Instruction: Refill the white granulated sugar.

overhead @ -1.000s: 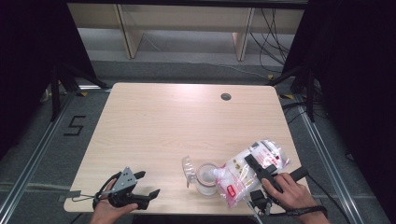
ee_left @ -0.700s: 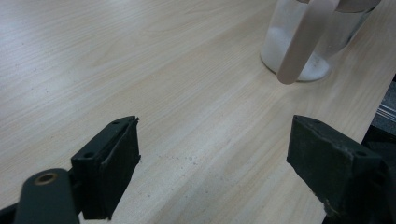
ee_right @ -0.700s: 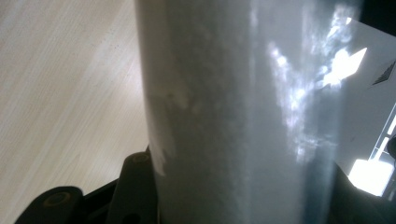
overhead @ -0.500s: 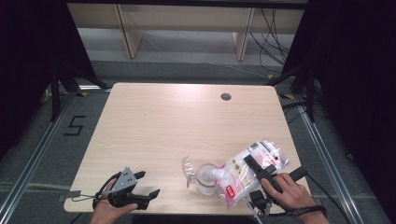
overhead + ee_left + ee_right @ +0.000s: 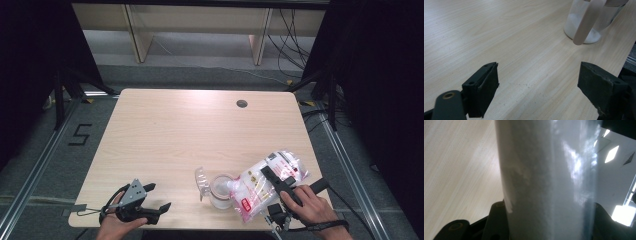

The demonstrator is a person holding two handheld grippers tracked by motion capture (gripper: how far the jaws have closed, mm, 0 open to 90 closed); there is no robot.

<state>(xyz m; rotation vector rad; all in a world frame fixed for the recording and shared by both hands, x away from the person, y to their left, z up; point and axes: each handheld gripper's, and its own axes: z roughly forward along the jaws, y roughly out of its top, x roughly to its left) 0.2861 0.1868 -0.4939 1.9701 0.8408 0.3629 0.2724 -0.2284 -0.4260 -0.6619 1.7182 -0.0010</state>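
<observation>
Change: none visible; both hands as a second ago.
Right gripper (image 5: 274,181): clamps clear plastic bag of white powder (image 5: 260,185), tilted over glass jar (image 5: 220,190) at its 9 o'clock.
Left gripper (image 5: 152,197): jaws wide, empty.
Meaning: pouring likely continues.

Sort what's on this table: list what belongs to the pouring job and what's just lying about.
In the job:
- bag of white powder, held tilted in the right claw
- glass jar, its hinged lid open, some white powder inside

Not in use:
- left claw, open, nothing between its jaws
- cable hole at the table's far side
</observation>
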